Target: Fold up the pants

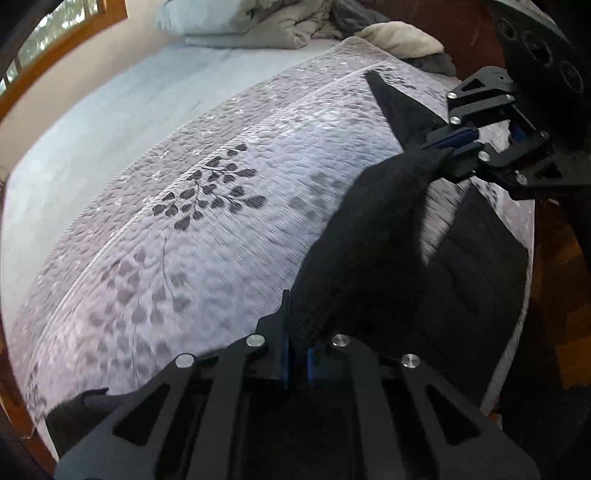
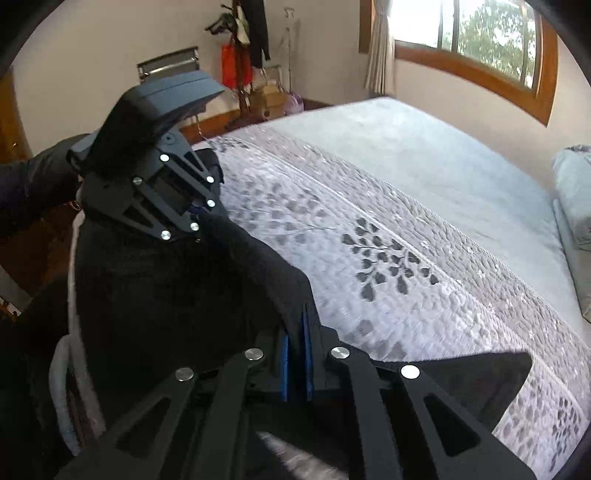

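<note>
The black pants [image 1: 373, 236] hang stretched between my two grippers above the bed's near edge. My left gripper [image 1: 297, 332] is shut on one part of the pants' edge. My right gripper [image 1: 436, 147] shows at the right in the left wrist view, shut on the other part. In the right wrist view the pants [image 2: 166, 295] drape down at the left, with a corner lying on the quilt [image 2: 491, 384]. My right gripper [image 2: 297, 332] is shut on the cloth, and my left gripper [image 2: 201, 221] pinches it farther off.
A grey quilt with a leaf pattern [image 1: 207, 206] covers the near part of the bed. A pale blue sheet [image 2: 424, 155] lies beyond it. Pillows and crumpled blankets [image 1: 280, 22] are piled at the head. A window [image 2: 480, 40] is in the wall, and hanging clothes [image 2: 251, 37] stand by the wall.
</note>
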`<control>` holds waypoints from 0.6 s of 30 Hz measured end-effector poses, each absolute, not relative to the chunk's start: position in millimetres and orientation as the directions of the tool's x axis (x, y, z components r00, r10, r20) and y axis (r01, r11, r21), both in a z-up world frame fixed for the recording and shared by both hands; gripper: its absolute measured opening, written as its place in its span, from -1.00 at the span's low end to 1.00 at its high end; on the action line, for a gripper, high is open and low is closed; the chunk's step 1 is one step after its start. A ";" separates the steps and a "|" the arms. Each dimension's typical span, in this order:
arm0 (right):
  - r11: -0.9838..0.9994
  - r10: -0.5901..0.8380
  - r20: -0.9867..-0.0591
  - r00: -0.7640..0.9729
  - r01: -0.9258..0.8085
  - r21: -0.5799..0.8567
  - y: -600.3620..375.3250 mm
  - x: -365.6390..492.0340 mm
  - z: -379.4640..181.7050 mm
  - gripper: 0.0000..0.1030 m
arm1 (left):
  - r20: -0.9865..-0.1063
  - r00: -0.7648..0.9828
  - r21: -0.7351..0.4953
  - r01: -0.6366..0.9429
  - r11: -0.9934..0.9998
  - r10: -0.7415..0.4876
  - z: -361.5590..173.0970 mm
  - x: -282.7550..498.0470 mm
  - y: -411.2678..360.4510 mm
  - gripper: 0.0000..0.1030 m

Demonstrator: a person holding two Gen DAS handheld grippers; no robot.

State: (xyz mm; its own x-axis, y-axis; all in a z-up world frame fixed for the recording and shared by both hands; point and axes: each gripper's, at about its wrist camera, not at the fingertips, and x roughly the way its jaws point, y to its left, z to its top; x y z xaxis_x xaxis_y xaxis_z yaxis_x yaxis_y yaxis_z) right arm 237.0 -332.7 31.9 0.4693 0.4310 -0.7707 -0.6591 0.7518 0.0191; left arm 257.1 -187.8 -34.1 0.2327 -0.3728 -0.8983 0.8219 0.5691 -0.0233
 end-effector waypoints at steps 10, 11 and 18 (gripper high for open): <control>0.803 0.467 -0.738 0.487 -0.583 0.123 -325.0 111.1 8.2 -0.85 | -0.894 0.330 0.059 0.757 0.650 -0.303 -49.2 112.3 -175.3 -0.92; 0.810 0.468 -0.741 0.482 -0.568 0.142 -326.2 100.3 1.7 -0.85 | -0.898 0.329 0.063 0.752 0.656 -0.292 -57.1 99.3 -177.0 -0.92; 0.850 0.439 -0.797 0.414 -0.478 0.220 -327.7 53.5 -47.2 -0.83 | -0.927 0.294 0.060 0.727 0.684 -0.232 -110.2 52.2 -184.3 -0.91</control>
State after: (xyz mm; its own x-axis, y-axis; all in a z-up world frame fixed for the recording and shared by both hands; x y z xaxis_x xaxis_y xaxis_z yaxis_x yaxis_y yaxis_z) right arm 53.5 -327.7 -47.2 0.4143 0.4391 -0.7972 -0.4781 0.8503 0.2199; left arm 52.2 -184.3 -110.2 0.2940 -0.2319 -0.9273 0.7274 0.6836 0.0596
